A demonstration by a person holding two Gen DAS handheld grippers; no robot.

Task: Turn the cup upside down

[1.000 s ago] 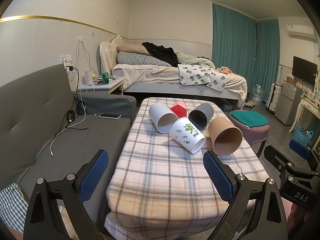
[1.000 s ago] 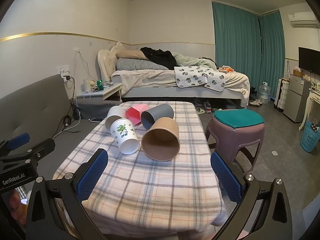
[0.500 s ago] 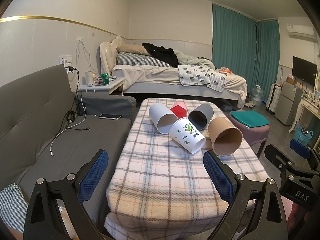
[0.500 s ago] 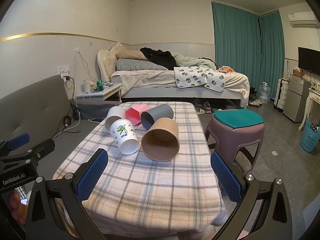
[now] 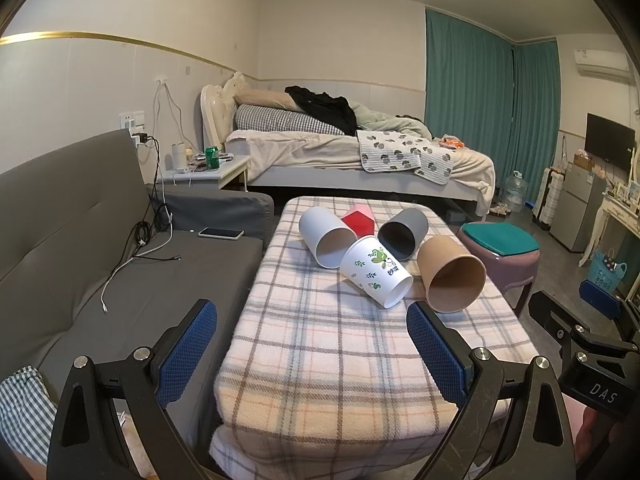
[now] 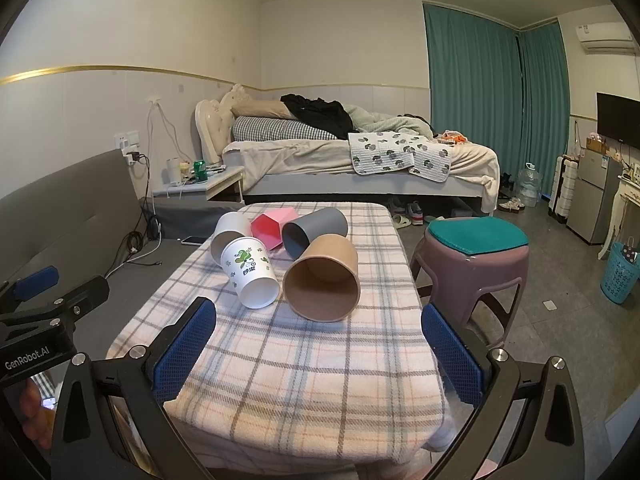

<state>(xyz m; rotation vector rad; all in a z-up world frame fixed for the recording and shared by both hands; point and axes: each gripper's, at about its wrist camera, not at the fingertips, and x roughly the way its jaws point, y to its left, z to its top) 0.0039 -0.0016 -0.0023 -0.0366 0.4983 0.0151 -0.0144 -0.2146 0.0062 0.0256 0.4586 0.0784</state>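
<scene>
Landmark: I take the brown cup (image 6: 322,282) as my reference; it lies on its side on the plaid-covered counter (image 6: 304,376), mouth toward me.
Other cups: the leaf-print cup (image 6: 250,272) lies just left of the brown cup, also on its side; the grey cup (image 6: 314,229) lies just behind it, the white cup (image 5: 326,236) farther left and behind, with a red box (image 5: 359,224) between those two.
Left tool (image 5: 312,354): I hold it wide, empty, over the counter's near edge, well short of the brown cup.
Right tool (image 6: 320,354): also wide and empty, lined up roughly on the brown cup, I judge so it can close across the wall.
Stage: no cup flipped yet; the approach comes first.
Risk: the cups crowd together, so a nudge may roll the neighbours.
</scene>
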